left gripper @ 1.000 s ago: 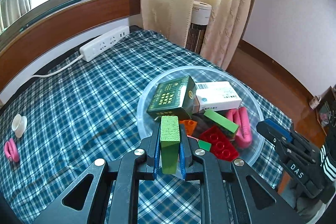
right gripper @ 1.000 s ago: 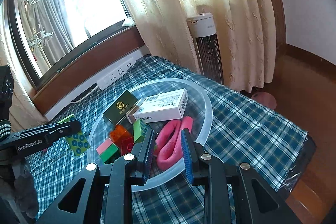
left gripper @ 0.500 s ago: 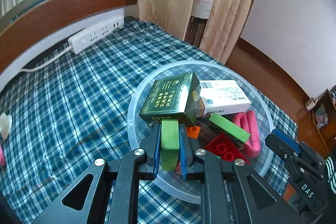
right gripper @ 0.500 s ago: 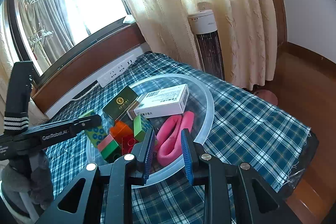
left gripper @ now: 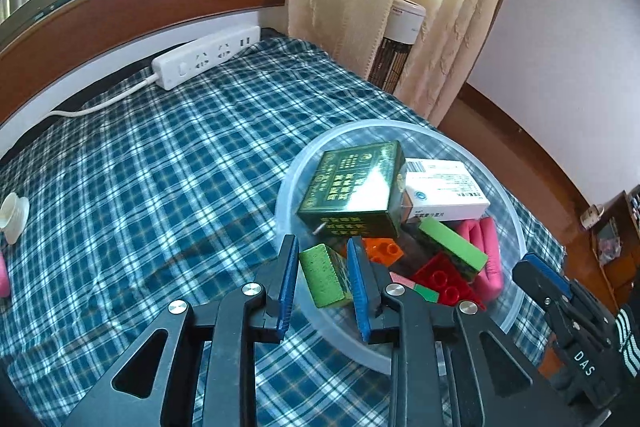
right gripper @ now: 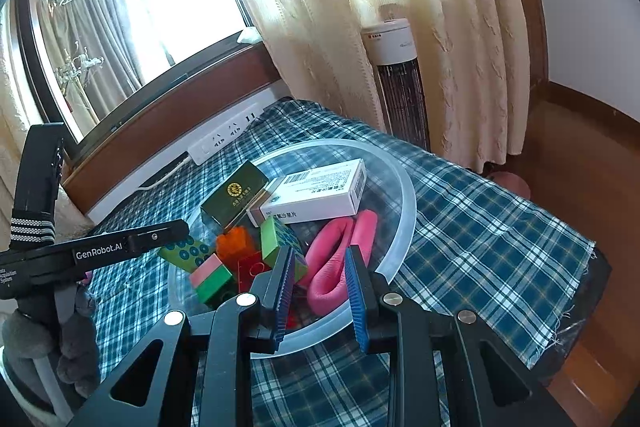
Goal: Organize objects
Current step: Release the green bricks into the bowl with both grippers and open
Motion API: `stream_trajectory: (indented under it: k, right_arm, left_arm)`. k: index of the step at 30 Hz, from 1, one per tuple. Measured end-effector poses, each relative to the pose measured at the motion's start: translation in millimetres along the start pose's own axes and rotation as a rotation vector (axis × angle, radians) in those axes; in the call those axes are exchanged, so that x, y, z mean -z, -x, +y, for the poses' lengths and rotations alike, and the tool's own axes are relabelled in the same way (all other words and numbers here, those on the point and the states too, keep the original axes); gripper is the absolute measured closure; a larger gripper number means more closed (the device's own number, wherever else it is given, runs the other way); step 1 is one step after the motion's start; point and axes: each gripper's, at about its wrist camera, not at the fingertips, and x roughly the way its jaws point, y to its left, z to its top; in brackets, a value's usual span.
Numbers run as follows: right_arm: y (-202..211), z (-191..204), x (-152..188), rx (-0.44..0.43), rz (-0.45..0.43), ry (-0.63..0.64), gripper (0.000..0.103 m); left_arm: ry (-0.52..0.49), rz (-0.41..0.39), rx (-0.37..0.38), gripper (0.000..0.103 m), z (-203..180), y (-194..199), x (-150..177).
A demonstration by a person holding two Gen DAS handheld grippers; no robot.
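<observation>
A clear plastic bowl (left gripper: 288,187) sits on the blue plaid cloth. It holds a dark green box (left gripper: 352,187), a white box (left gripper: 444,191), a pink soft loop (left gripper: 488,251), red (left gripper: 444,281) and orange (left gripper: 382,251) bricks and a green block (left gripper: 452,243). My left gripper (left gripper: 322,247) hangs over the bowl's near rim with its jaws opening. A second green block (left gripper: 324,279), dotted on its side (right gripper: 184,253), lies tilted between them, no longer pinched. My right gripper (right gripper: 320,255) hovers over the bowl's near side above the pink loop (right gripper: 336,267), slightly open and holding nothing.
A white power strip (left gripper: 204,57) lies by the wooden sill at the back. A small white cup (left gripper: 14,211) and a pink item (left gripper: 2,275) sit at the far left. A tower heater (right gripper: 396,87) and curtains stand behind the table's right edge (right gripper: 560,291).
My left gripper came down and forward over the bowl with the green block. Its jaws have parted and the block has tipped over between them. The right gripper has stayed where it was.
</observation>
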Motion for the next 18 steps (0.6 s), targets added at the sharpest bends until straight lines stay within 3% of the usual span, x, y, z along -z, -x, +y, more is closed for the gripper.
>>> stream_trajectory:
  k: [10,18]
  right_arm:
    - [7,11,0,-0.014,-0.012,0.018,0.075]
    - [8,21,1,-0.023,-0.012,0.034,0.075]
  left_arm:
    - [0.019,-0.025,-0.033,0.064,14,13,6]
    - [0.03,-0.038,-0.047,0.063,24,22,12]
